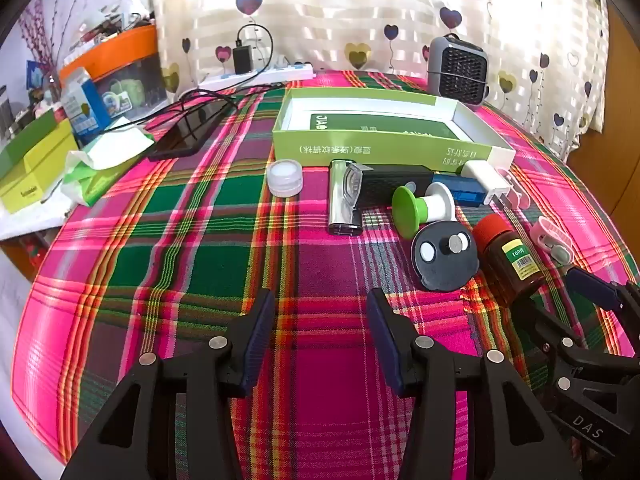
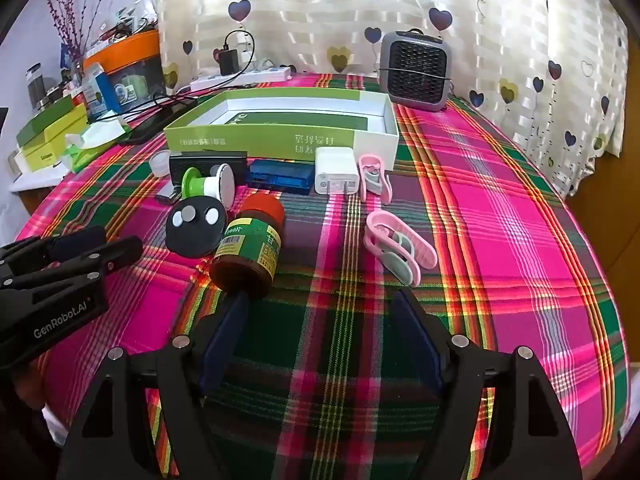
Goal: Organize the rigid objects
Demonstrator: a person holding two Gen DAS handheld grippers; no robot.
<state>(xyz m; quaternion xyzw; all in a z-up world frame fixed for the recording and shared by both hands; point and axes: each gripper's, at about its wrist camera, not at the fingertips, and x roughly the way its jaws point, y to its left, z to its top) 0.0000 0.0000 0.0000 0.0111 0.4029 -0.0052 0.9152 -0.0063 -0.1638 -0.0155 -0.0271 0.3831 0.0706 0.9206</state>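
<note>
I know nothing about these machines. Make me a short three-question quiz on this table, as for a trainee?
1. True or false: the green box already holds the small objects.
2. Which lies nearest the right gripper: A) white charger, B) brown bottle, C) blue case?
3. Fill in: the fingers of the left gripper are ____, with nothing between them.

Key
1. False: only a green printed sheet shows inside; the objects lie on the plaid cloth in front.
2. B.
3. Open.
</note>
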